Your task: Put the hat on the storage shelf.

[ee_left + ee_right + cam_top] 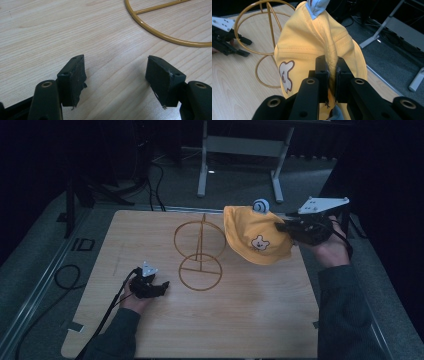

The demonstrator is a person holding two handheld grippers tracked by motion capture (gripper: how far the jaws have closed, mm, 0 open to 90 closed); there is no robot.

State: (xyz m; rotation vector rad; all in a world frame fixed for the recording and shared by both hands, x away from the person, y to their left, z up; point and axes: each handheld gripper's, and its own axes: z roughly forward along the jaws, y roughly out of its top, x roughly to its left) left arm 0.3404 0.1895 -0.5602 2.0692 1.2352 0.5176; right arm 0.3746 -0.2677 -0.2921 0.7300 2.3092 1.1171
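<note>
Worktop [240, 320] of pale wood grain fills the middle of the high view, with grey carpet around it and the white legs of another table [240, 165] standing on the floor beyond its far edge.

A gold wire stand [200, 252] sits near the worktop's centre: 1 ring lies flat as a base, and a thin post carries a 2nd ring upright above it. It stands between the 2 grippers. In the left gripper view a curve of the base ring [160, 32] lies on the wood just ahead of the jaws.

A yellow hat [256, 236] with a small bear patch and a pale blue bobble hangs in the air beside the stand's upright ring, over the worktop's far right part.

The right gripper [286, 226], held in the person's right hand, is clamped on the hat; in the right gripper view its jaws are pressed together on a fold of the yellow cloth [322, 45].

The left gripper [159, 286] rests low over the worktop at the near left, just beside the base ring, its jaws wide apart with nothing but bare wood between them.
</note>
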